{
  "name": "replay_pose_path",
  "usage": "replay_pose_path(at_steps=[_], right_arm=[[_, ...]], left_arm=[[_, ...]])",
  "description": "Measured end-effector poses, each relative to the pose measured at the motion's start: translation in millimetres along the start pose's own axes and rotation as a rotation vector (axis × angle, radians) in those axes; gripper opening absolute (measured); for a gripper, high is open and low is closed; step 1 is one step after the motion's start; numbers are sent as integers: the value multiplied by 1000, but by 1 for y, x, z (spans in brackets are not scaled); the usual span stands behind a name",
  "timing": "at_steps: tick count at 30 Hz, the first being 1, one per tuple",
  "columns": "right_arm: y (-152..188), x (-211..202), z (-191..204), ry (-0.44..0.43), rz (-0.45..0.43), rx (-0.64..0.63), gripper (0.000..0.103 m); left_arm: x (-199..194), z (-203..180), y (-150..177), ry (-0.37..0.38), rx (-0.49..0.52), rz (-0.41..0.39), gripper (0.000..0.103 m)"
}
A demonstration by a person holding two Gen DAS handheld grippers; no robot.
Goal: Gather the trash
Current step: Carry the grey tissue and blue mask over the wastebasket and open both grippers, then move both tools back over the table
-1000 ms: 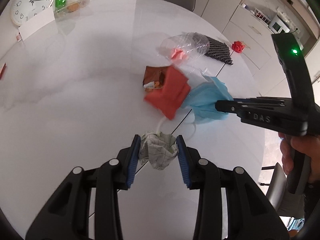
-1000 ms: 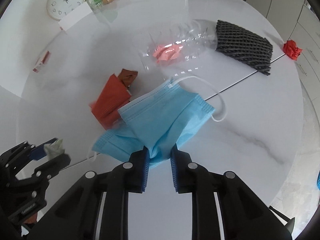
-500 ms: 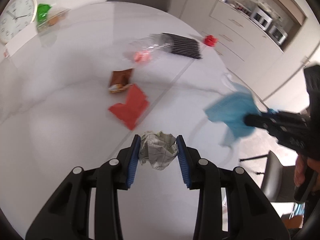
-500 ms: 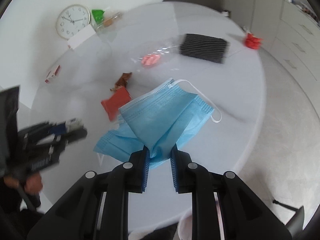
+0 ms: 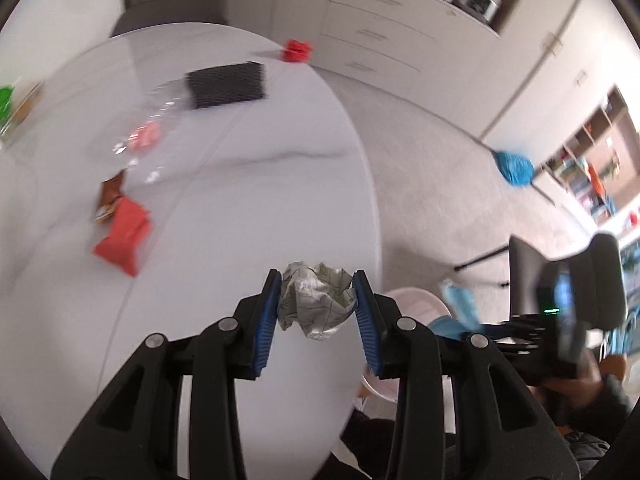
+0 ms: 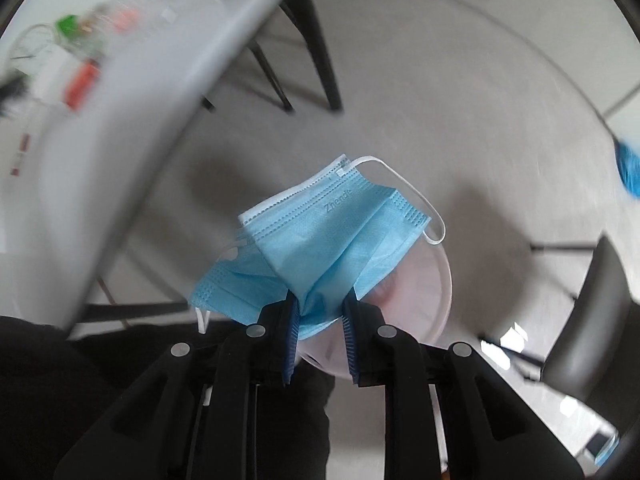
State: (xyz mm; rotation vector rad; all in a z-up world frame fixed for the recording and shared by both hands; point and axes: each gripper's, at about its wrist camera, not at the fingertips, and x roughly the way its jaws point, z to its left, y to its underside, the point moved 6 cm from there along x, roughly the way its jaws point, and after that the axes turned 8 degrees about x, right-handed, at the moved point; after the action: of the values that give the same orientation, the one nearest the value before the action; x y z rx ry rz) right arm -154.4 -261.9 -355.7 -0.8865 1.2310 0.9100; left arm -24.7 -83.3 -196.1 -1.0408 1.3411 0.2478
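Observation:
My left gripper [image 5: 316,300] is shut on a crumpled paper ball [image 5: 314,304] and holds it above the near right part of the white table [image 5: 248,208]. My right gripper [image 6: 320,312] is shut on a blue face mask [image 6: 328,236] and holds it off the table, over a pale pink bin [image 6: 432,304] on the floor. The right gripper and mask [image 5: 456,312] also show low at the right in the left wrist view, over the bin [image 5: 416,300]. A red packet [image 5: 124,236], a brown wrapper [image 5: 110,200] and a clear plastic bottle [image 5: 152,136] lie on the table.
A black ribbed pad [image 5: 228,84] and a small red crumpled piece [image 5: 296,50] lie at the table's far edge. A dark chair [image 6: 592,320] stands right of the bin. A blue broom head [image 5: 514,168] lies on the floor. Cabinets line the far wall.
My right gripper has carried the mask off the table and down to the right, over the bin. My left gripper has swung right with the paper ball, toward the table's edge.

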Motion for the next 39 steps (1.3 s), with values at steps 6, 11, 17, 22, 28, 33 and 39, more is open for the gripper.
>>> replay_pose_path(at_steps=[6, 11, 17, 22, 28, 33, 39], right_arm=[[14, 61, -27, 15, 101, 60, 50], [22, 51, -52, 16, 71, 81, 75], [22, -7, -79, 18, -45, 124, 89], [15, -67, -100, 19, -173, 149, 97], [11, -115, -122, 11, -268, 171, 97], [13, -131, -126, 5, -304, 174, 97], [11, -151, -122, -19, -358, 169, 97]], left_arm=[[10, -47, -1, 9, 96, 52, 36], [18, -77, 0, 15, 140, 77, 36], [37, -114, 5, 66, 165, 110, 36], [55, -147, 12, 123, 196, 154, 36], [69, -184, 21, 158, 266, 203, 74], [60, -195, 19, 128, 303, 163, 95], [41, -178, 6, 49, 249, 85, 95]])
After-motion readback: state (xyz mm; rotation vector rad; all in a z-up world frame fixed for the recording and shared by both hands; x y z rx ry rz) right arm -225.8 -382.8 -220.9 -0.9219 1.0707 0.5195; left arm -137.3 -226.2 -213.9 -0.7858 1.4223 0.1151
